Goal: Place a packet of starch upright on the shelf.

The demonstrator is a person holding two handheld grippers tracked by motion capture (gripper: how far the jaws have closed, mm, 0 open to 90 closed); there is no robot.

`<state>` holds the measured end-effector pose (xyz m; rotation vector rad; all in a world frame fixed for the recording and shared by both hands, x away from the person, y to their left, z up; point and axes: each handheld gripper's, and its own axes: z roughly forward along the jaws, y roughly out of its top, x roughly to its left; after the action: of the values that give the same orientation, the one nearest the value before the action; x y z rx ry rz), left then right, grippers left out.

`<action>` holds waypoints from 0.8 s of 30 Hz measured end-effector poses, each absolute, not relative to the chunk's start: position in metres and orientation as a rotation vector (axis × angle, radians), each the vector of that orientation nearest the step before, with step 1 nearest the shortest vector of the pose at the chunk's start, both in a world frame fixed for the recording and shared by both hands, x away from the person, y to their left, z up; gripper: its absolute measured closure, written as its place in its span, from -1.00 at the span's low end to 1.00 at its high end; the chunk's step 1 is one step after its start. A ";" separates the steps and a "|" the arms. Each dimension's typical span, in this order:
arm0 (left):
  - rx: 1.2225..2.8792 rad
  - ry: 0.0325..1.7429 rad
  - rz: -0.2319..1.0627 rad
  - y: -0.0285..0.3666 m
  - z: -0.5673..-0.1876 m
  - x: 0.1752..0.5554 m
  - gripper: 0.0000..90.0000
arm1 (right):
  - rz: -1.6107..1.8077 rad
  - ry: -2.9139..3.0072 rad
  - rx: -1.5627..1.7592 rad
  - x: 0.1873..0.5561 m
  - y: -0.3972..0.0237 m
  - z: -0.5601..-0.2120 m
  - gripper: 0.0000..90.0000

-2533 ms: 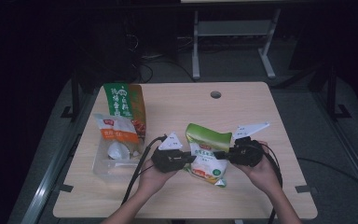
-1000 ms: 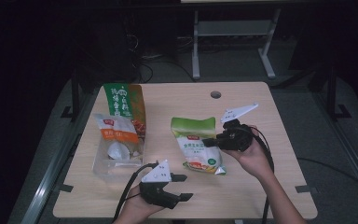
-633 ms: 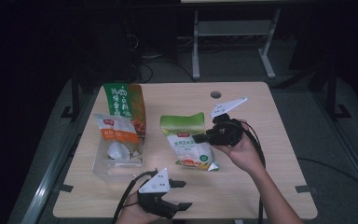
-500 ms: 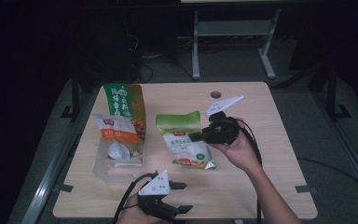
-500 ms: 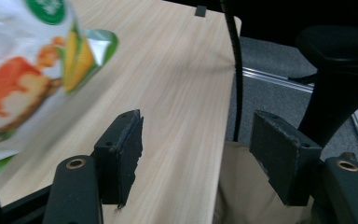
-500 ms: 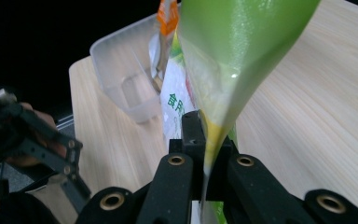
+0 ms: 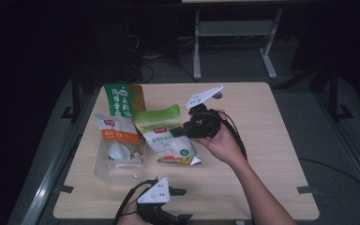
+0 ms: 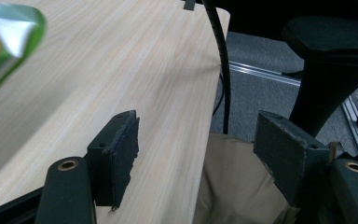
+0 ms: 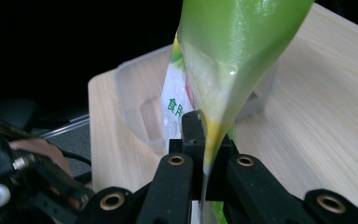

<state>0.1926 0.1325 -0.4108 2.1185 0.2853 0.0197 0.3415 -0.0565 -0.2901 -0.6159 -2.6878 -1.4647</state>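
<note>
**Operator:** Where is the green pouch (image 7: 166,136) relative to your jaws?

**Technician:** Your right gripper (image 7: 187,130) has its jaws clamped on the pouch's edge; the pouch hangs over the counter (image 7: 272,140), just beside the clear tub (image 7: 117,161).

**Operator:** And the left?

**Technician:** Your left gripper (image 8: 196,158) sits at the counter's near edge, well apart from the pouch. Its jaws have just been opening and stand wide, with nothing between them.
</note>
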 end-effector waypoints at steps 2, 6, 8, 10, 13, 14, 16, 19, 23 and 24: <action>2.115 0.288 0.023 0.133 -0.412 0.193 -0.32 | -1.466 -2.687 -0.602 0.341 -0.051 -0.286 0.99; 2.109 0.289 0.011 0.132 -0.413 0.193 -0.32 | -1.473 -2.681 -0.579 0.341 -0.043 -0.281 1.00; 2.109 0.284 0.010 0.132 -0.413 0.192 -0.32 | -1.479 -2.677 -0.554 0.343 -0.035 -0.278 1.00; 2.110 0.282 0.010 0.132 -0.414 0.192 -0.33 | -1.483 -2.677 -0.543 0.344 -0.030 -0.277 1.00; 2.112 0.276 0.007 0.132 -0.415 0.192 -0.33 | -1.490 -2.668 -0.527 0.344 -0.021 -0.273 0.99; 2.115 0.272 0.009 0.132 -0.415 0.192 -0.33 | -1.493 -2.667 -0.518 0.345 -0.018 -0.272 0.99; 2.115 0.271 0.012 0.133 -0.415 0.192 -0.33 | -1.497 -2.660 -0.497 0.346 -0.009 -0.270 1.00; 2.111 0.273 0.011 0.134 -0.415 0.192 -0.34 | -1.489 -2.660 -0.479 0.347 0.000 -0.269 1.00; 2.096 0.278 0.002 0.133 -0.417 0.191 -0.37 | -1.491 -2.648 -0.453 0.348 0.015 -0.267 1.00; 2.095 0.277 0.001 0.133 -0.417 0.191 -0.37 | -1.488 -2.648 -0.448 0.348 0.019 -0.268 1.00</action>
<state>0.1909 0.1331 -0.4170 2.0951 0.2774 0.0012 0.3482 0.0186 -0.2675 -0.4478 -2.6477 -1.4877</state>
